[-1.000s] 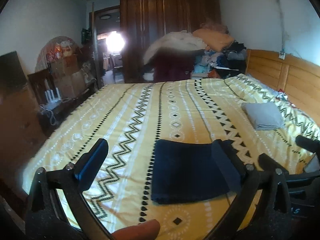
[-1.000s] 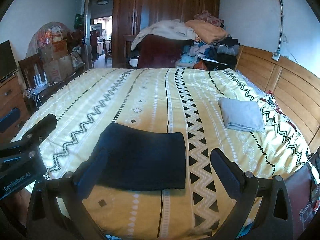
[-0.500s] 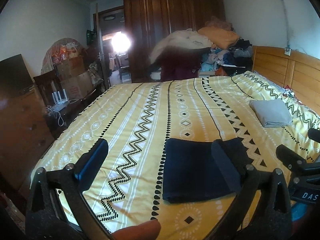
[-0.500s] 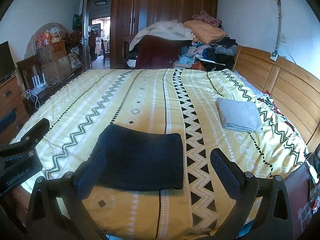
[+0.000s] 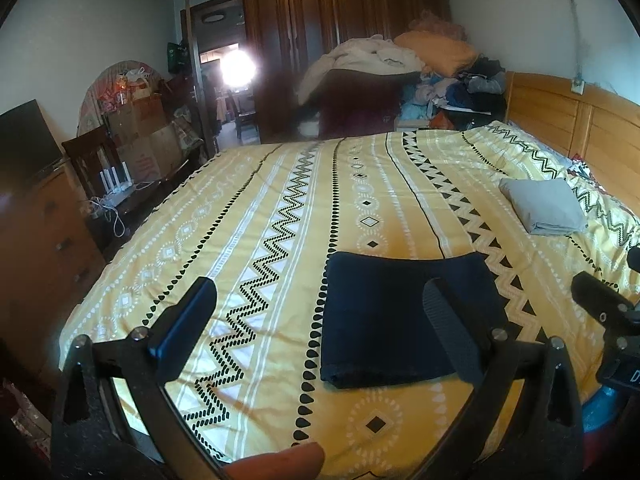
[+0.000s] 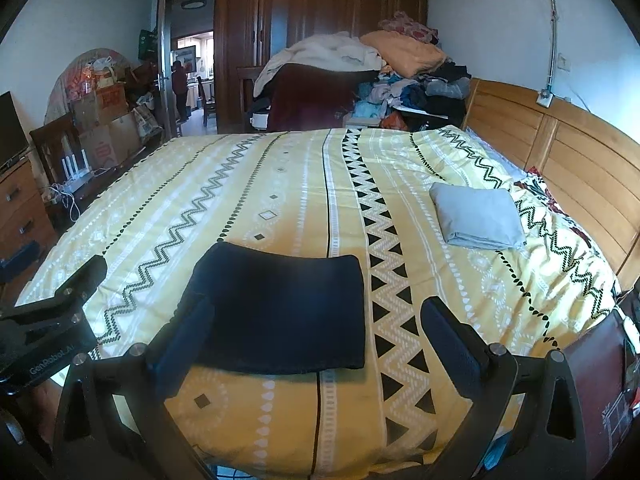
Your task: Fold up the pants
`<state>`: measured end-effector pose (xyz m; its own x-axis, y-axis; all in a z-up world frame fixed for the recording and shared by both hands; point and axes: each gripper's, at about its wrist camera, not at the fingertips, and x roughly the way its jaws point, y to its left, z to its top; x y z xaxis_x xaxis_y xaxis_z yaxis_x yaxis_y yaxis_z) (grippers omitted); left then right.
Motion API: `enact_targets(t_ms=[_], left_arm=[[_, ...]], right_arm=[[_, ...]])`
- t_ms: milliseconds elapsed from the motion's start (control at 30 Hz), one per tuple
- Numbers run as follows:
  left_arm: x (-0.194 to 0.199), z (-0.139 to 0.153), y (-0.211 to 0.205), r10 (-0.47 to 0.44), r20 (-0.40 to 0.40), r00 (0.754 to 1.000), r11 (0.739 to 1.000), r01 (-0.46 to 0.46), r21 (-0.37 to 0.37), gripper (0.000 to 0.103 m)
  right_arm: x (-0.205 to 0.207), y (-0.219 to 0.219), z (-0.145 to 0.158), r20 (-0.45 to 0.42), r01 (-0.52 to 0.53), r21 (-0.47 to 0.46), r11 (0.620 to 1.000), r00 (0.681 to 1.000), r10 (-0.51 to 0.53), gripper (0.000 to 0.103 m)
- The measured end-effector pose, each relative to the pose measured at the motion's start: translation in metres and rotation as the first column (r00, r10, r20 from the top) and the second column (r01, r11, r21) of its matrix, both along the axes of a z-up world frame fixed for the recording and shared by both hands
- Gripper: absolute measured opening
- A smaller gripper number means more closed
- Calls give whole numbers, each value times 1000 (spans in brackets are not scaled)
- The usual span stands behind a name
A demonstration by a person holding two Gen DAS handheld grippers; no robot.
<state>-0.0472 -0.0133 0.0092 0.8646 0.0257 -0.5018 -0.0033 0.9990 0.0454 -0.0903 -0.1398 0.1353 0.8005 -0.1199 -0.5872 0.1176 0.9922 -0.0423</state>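
Seen at far left: a wooden dresser (image 5: 44, 248) with a dark screen (image 5: 24, 140) on top, beside a chair (image 5: 94, 160) and stacked cardboard boxes (image 5: 140, 136). Held spread and empty above the near edge of the bed: left gripper (image 5: 320, 332), clear of the cloth. Lay flat on the yellow patterned bedspread (image 5: 280, 216), toward its near edge: navy pants (image 5: 400, 320), folded into a neat rectangle. Held likewise released, grasping nothing, just short of that same fold: right gripper (image 6: 316, 332). Rested farther right, well apart from the navy bundle and near the wooden headboard (image 6: 568, 160): a folded grey garment (image 6: 476, 216). Stood behind the bed: a dark wardrobe (image 6: 320, 32) and a heaped pile of clothes (image 6: 380, 68).
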Motion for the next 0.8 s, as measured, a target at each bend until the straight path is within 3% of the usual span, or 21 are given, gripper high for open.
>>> enact_targets(t_ms=[800], left_arm=[[5,-5,1,-2,-45,999,1000,3,5,103]], right_arm=[[1,6,-6,-9,-17,-12,1000,1000,17,103]])
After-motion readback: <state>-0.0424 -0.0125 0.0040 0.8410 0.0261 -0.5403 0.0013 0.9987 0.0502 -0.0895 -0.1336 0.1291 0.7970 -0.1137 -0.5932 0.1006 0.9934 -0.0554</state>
